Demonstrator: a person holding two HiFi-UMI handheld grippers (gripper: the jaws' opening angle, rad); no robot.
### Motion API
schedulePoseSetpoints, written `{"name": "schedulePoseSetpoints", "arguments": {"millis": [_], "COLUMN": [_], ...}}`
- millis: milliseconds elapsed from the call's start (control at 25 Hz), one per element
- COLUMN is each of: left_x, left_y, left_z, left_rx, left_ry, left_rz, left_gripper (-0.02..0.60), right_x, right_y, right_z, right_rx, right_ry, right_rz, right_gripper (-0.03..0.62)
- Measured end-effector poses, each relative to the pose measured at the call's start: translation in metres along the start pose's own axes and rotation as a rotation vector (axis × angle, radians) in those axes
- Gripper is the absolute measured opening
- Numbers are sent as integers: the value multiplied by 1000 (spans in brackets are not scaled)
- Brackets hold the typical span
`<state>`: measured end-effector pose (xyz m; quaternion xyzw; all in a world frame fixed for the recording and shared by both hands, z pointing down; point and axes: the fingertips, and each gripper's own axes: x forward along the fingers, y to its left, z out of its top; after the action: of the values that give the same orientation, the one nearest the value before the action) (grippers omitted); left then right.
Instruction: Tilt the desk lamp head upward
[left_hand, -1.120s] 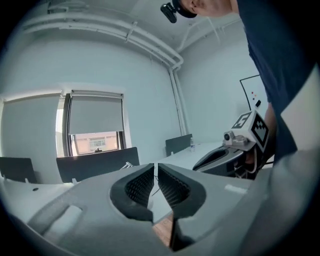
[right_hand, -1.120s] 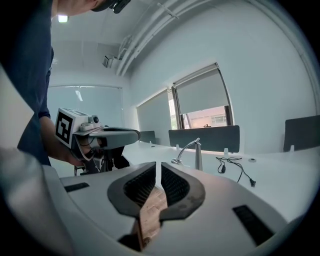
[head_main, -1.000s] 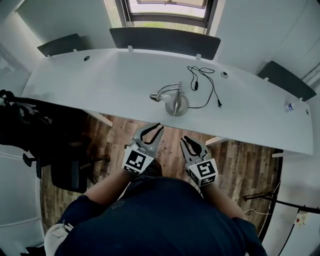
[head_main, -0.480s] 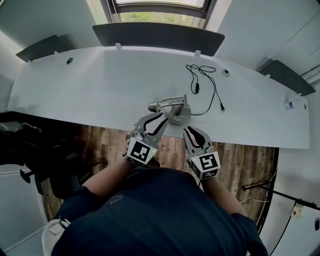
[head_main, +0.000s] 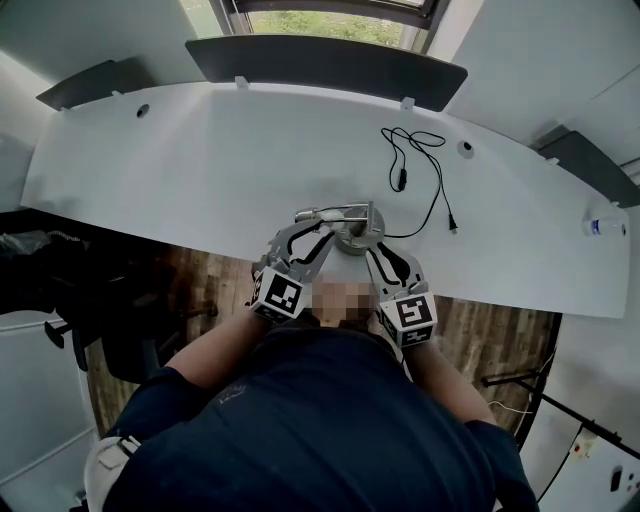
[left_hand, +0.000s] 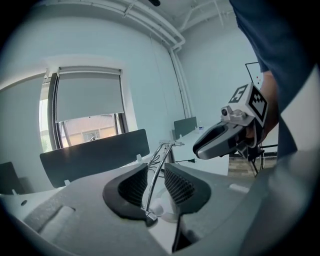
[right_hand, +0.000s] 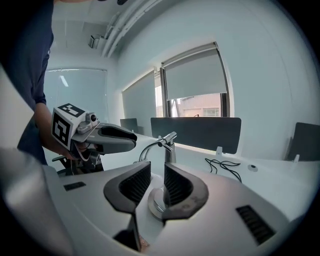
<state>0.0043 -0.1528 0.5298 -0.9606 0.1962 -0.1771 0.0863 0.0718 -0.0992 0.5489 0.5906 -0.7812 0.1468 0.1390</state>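
Desk lamp (head_main: 345, 225): chrome, standing near the front edge of the white desk (head_main: 200, 160), right in front of the person.
Lamp parts: a round base (head_main: 357, 238), an upright post (right_hand: 170, 152) and a curved arm (left_hand: 157, 172) that arches to the left and ends in the lamp head (head_main: 303, 214), low over the desktop.
Left gripper (head_main: 305, 235): jaws spread, having just been opening. In the left gripper view (left_hand: 156, 187) the thin chrome arm runs between the ribbed pads, and neither pad presses on it.
Right gripper (head_main: 385, 255): jaws spread too, also just opened wider. In the right gripper view (right_hand: 152, 187) the base and the foot of the post stand in the gap, with no pad clamped on them.
Grippers together: side by side at the desk's front edge, left by the lamp head, right by the base.
Cord (head_main: 415, 165): black, looped loosely on the desktop behind the lamp, with its plug lying free to the right.
Background: a dark divider panel (head_main: 320, 60) along the far edge, with a window (head_main: 320, 15) beyond it.
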Motion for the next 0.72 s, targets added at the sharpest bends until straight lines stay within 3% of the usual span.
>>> {"name": "schedulePoseSetpoints", "arguments": {"millis": [320, 720], "left_x": [24, 43], "left_y": [4, 10], "left_z": [-18, -34], "left_rx": [32, 135], "left_ry": [71, 126], "left_rz": [59, 105], "left_gripper": [107, 132], "right_x": [28, 65], "right_y": [-24, -26], "right_z": [-13, -17], "right_rx": [-59, -101], "right_ry": [40, 62], "right_rz": [45, 59], "right_gripper": [118, 130]}}
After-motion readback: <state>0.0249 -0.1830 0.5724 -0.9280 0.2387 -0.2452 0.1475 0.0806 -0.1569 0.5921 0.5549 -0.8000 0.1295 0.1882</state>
